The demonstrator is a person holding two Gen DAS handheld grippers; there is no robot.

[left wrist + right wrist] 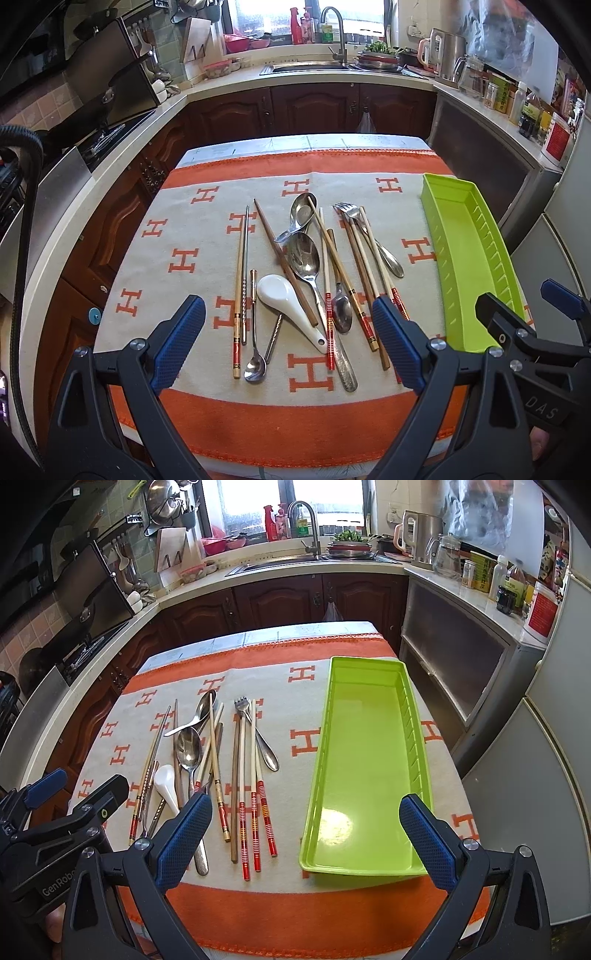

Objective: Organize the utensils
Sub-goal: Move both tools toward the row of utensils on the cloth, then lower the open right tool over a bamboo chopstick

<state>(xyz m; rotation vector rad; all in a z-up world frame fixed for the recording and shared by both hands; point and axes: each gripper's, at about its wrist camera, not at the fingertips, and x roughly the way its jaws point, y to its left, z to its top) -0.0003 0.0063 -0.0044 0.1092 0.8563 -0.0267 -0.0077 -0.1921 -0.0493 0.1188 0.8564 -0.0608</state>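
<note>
Left gripper (288,343) jaws: released, empty, hovering over mixed utensils (314,280) at frame centre. Right gripper (306,842) jaws: released, empty, poised at near end of green tray (369,746), lower right. Tray bare, likely the sorting destination. Surface: orange-bordered cloth (295,919). Beyond, upper frame: kitchen sink (280,562), dark cabinets (280,598).

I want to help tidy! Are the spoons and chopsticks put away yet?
Nothing yet. The green tray is empty. Both the left gripper and right gripper are open, holding nothing. The spoons, fork and chopsticks all lie on the cloth, waiting.
</note>
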